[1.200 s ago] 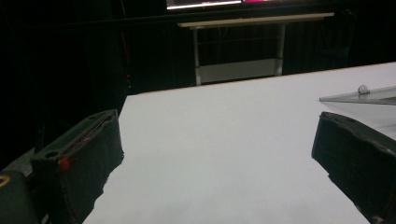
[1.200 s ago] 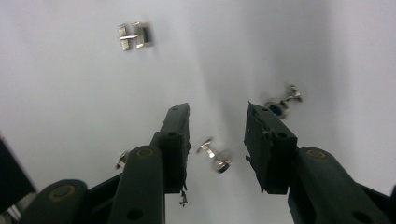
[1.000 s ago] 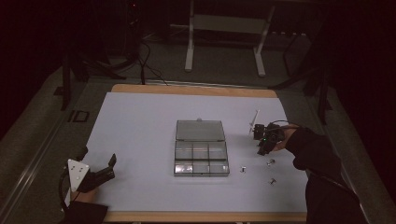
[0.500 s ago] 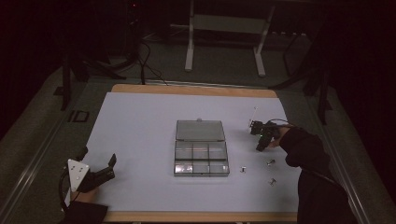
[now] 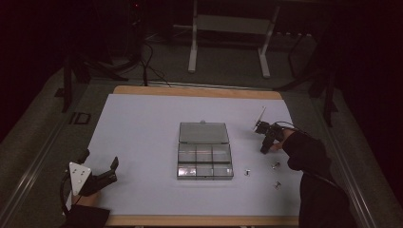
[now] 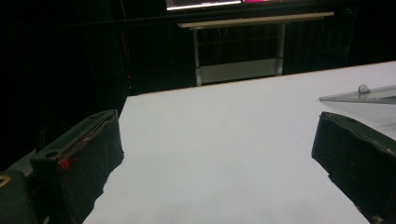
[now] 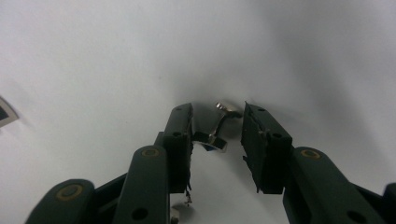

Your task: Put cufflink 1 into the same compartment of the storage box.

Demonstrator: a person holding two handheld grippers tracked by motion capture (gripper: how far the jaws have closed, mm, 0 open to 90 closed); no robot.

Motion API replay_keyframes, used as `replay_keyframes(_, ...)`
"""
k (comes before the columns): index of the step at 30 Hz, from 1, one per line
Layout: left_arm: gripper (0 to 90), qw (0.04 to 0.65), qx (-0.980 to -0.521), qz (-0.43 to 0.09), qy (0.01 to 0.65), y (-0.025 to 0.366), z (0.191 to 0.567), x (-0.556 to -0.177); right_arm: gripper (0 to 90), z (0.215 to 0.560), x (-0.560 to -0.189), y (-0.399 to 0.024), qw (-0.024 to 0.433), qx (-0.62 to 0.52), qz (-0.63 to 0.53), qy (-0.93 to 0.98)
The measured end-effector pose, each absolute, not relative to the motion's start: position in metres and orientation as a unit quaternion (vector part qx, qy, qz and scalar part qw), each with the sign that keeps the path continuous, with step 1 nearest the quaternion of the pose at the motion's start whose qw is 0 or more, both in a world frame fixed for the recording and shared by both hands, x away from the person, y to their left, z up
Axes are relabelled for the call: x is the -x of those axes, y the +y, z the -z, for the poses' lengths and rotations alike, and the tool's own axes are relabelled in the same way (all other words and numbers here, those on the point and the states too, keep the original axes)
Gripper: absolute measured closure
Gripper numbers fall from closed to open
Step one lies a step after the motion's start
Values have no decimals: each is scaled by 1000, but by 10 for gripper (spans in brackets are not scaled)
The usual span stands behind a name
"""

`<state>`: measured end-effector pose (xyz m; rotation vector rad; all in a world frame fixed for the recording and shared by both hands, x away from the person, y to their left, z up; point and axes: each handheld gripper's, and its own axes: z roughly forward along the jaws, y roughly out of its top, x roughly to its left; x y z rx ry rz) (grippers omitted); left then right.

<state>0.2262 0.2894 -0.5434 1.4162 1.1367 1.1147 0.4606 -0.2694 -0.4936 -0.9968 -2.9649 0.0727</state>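
Observation:
A small silver cufflink-like metal piece (image 7: 218, 128) lies on the white sheet between the jaws of my right gripper (image 7: 217, 108). Those jaws have just been closing; the left pad (image 7: 183, 140) touches the piece's base, and a sliver of gap shows at the right pad (image 7: 259, 140). In the high view my right gripper (image 5: 264, 149) points down at the sheet, right of the clear compartment box (image 5: 205, 162). My left gripper (image 5: 100, 160) rests at the front left, open wide and empty, its jaws (image 6: 218, 122) framing bare sheet.
The box's clear lid (image 5: 203, 133) lies open behind it; its edge (image 6: 364, 94) shows in the left gripper view. Three more small metal pieces (image 5: 247, 173) (image 5: 275, 166) (image 5: 277, 185) lie at the front right. A white sheet (image 5: 142, 133) covers the wooden table.
My right gripper has sunk toward the sheet and shifted slightly left. The left gripper and the box have stayed in place.

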Motion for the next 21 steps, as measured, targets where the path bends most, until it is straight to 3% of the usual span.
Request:
replay_keyframes(3,28,484,-582,-457,467,289,543,-226,643,495,-460,-269,4,317,-27,-948)
replay_keyframes(4,29,484,-582,-458,467,289,543,-226,724,494,-460,-268,3,315,-32,-949)
replay_keyframes(21,28,483,-582,-457,468,290,543,-227,732,478,-446,-256,-2,225,-57,-973)
